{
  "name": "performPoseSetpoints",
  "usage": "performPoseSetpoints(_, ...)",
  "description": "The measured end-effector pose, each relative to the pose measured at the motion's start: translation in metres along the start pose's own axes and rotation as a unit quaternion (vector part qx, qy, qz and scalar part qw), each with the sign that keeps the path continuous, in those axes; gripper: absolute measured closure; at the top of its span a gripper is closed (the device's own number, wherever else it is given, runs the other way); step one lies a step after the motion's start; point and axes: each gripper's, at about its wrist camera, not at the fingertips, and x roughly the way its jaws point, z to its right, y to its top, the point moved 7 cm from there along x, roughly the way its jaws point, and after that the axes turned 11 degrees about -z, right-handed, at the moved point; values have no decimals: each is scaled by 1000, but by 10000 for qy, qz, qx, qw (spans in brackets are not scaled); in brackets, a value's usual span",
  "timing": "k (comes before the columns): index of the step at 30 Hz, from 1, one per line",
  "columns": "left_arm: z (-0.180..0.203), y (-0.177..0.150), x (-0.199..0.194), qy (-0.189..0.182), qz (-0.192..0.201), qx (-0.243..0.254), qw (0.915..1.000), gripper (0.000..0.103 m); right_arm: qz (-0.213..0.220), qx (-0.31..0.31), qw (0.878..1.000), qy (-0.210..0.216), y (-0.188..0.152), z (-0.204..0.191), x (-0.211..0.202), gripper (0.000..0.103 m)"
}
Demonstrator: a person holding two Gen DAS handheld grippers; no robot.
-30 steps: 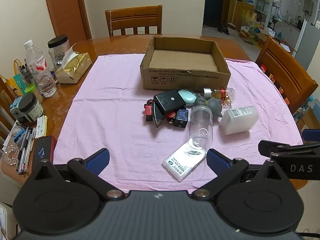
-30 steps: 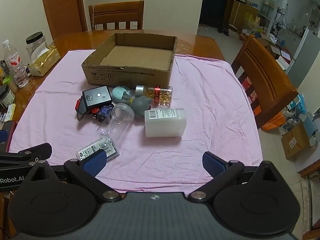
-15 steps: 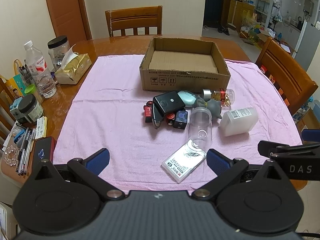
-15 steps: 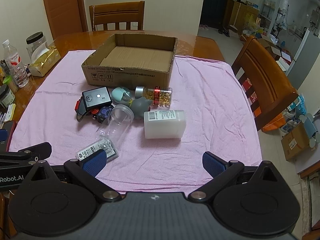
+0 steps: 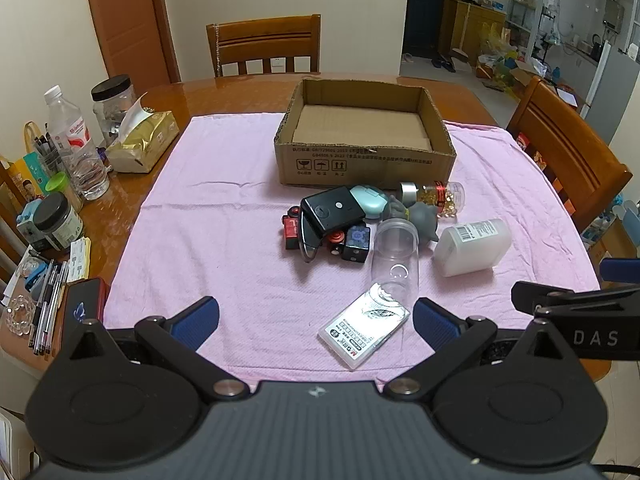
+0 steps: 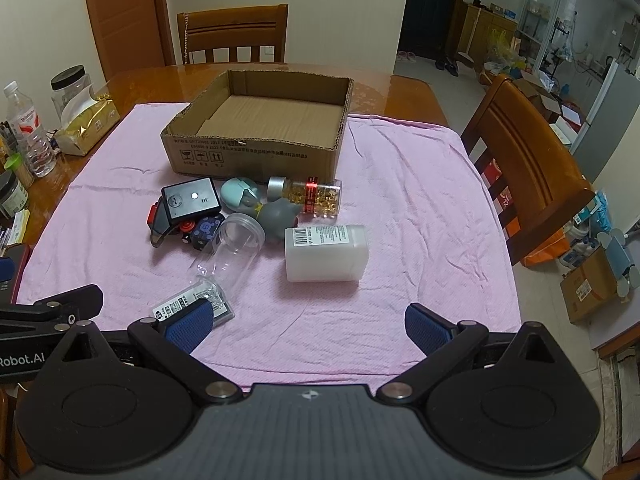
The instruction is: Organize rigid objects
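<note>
Both grippers hang low over the near edge of the pink cloth (image 5: 224, 208) on the wooden tabletop (image 5: 240, 88) — left gripper (image 5: 316, 318) and right gripper (image 6: 308, 322) each with blue-padded fingers spread wide, grasping nothing. The shallow brown cardboard box (image 6: 256, 152) sits toward the far side. Just before it lies a huddle: a black square device (image 5: 333, 213), a clear plastic jar (image 6: 236, 248) on its side, a white rectangular bottle (image 6: 326, 254) — and a flat labelled case (image 5: 364, 326) nearest the left gripper.
</note>
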Motion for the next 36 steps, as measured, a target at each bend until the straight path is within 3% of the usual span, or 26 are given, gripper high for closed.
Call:
performPoseSetpoints(21, 0, 2, 4, -82, 22, 58, 9999, 1, 25, -7, 10000, -19, 1, 1, 1, 0)
performPoseSetpoints(36, 7, -8, 18, -470, 319, 418, 9975, 1, 375, -263, 9987, 226, -4, 1, 14, 0)
